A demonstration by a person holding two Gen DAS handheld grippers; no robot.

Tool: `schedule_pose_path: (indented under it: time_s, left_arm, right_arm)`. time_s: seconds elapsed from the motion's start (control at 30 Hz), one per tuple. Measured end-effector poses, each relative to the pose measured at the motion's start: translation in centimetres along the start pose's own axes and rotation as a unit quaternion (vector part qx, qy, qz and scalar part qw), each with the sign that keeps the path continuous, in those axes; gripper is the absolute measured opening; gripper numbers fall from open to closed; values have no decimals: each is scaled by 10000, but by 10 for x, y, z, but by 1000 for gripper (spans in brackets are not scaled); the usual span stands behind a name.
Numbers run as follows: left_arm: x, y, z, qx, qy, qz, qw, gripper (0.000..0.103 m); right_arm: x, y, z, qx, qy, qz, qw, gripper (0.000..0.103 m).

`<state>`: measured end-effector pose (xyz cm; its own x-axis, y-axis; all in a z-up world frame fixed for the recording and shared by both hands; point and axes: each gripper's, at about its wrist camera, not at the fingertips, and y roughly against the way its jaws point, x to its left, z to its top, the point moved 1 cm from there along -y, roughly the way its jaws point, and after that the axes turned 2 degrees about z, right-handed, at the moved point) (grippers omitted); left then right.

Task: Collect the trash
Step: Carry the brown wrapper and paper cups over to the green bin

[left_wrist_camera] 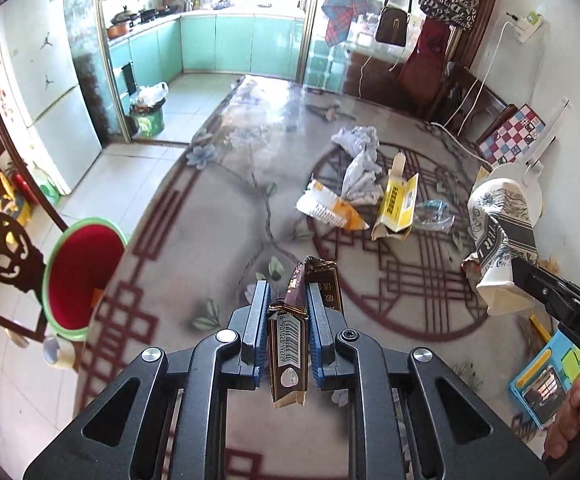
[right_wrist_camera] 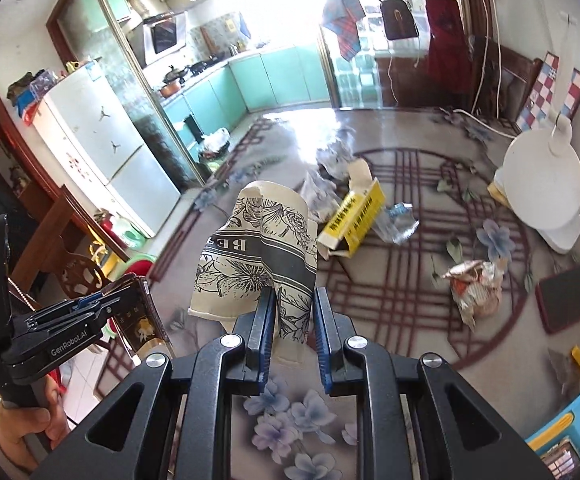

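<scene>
Two grippers are up over a big table, and each one is holding a piece of trash. Closest in the left wrist view, the left gripper (left_wrist_camera: 288,292) has its blue pads squeezed tight on a brown wrapper (left_wrist_camera: 290,344) with a barcode, and the wrapper stands up between them. In the right wrist view, the right gripper (right_wrist_camera: 293,300) is pinching the bottom edge of a crushed paper cup (right_wrist_camera: 258,256) with black flowers and letters on it, and the cup tilts away from the camera. The cup hangs in the air above the table (left_wrist_camera: 210,264), which has a shiny cover with flowers and dark red lines. A hand (right_wrist_camera: 30,420) grips the handle of the left tool. A little farther out, more trash lies in the middle of the table. A yellow box (left_wrist_camera: 398,204) lies open on its side, with a clear plastic scrap (left_wrist_camera: 434,212) just beside it. An orange and white packet (left_wrist_camera: 330,212) lies near the box, touching some crumpled white paper (left_wrist_camera: 360,160) behind it. Off the left edge of the table, lower down, sits a red bin (left_wrist_camera: 78,276) with a green rim. Far back is a kitchen with green cupboards (left_wrist_camera: 234,44) and a white fridge (left_wrist_camera: 38,80).
</scene>
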<state>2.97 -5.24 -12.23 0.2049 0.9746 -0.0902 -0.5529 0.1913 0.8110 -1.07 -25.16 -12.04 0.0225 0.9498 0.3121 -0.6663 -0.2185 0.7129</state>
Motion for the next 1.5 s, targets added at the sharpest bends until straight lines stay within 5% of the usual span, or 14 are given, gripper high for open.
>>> schedule_pose_path:
  time_s: [0.37, 0.73, 1.5]
  left_arm:
    - [4, 34, 18, -480, -41, -73, 9988, 17]
    - [25, 43, 25, -666, 64, 5, 9978, 17]
    - [171, 28, 35, -487, 574, 261, 9968, 17]
  right_arm:
    - [21, 31, 32, -597, 91, 82, 9981, 16]
    - [51, 35, 47, -718, 302, 113, 9969, 16]
    - [190, -30, 59, -499, 759, 144, 9958, 16]
